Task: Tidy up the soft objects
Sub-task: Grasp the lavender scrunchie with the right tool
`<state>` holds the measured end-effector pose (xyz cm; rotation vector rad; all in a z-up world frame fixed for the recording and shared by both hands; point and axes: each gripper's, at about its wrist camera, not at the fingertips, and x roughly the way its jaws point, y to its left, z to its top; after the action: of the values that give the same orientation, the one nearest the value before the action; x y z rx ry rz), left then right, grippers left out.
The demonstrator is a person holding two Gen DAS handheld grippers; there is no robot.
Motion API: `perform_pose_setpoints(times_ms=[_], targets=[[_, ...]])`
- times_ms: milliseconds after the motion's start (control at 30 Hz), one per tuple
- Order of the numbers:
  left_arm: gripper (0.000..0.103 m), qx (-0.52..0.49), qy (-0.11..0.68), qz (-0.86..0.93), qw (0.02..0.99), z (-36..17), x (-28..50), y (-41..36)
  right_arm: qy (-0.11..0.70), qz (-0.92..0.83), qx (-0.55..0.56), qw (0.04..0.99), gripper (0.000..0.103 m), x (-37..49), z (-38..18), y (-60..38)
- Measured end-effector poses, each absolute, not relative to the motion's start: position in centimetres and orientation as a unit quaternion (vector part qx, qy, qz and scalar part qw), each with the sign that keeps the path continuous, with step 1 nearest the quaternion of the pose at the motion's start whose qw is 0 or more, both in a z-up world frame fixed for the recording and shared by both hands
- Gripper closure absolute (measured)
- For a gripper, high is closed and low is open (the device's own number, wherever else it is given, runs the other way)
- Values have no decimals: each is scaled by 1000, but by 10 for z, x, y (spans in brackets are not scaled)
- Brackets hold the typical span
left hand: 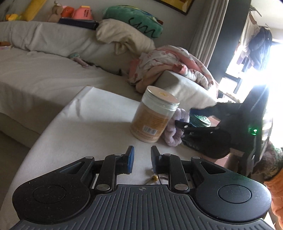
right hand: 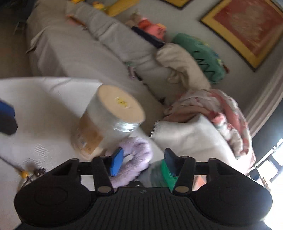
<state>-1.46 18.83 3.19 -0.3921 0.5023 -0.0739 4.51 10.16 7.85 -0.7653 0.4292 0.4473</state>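
Observation:
A fluffy lilac scrunchie (right hand: 139,155) lies on the white-covered table (right hand: 40,109), beside a tall jar (right hand: 109,118) with a silver lid. My right gripper (right hand: 143,162) is open, its fingers on either side of the scrunchie. A green item (right hand: 168,174) sits under the right finger. In the left wrist view the scrunchie (left hand: 172,131) shows right of the jar (left hand: 153,115), with the right gripper (left hand: 184,118) over it. My left gripper (left hand: 142,159) is open and empty above the table, short of the jar.
A small bead string with a yellow bead (left hand: 154,177) lies on the table near my left gripper. A grey sofa (left hand: 44,70) behind holds a cream blanket (left hand: 123,35), a green plush (left hand: 134,19), pink patterned cloth (left hand: 168,62) and small toys (left hand: 77,12).

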Motion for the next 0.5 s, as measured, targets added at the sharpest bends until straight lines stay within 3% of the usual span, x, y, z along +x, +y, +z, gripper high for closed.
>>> perform_pose_setpoints(times_ms=[33, 133, 367, 500], targets=[[80, -194, 246, -37, 949, 32, -15, 188, 215, 218, -365, 879, 80, 47, 78, 101], [80, -200, 242, -40, 949, 33, -18, 188, 223, 223, -330, 890, 91, 39, 88, 92], [80, -193, 236, -46, 951, 41, -24, 183, 228, 260, -173, 922, 92, -9, 148, 32], [80, -182, 223, -80, 954, 50, -33, 171, 281, 309, -71, 906, 92, -34, 156, -7]])
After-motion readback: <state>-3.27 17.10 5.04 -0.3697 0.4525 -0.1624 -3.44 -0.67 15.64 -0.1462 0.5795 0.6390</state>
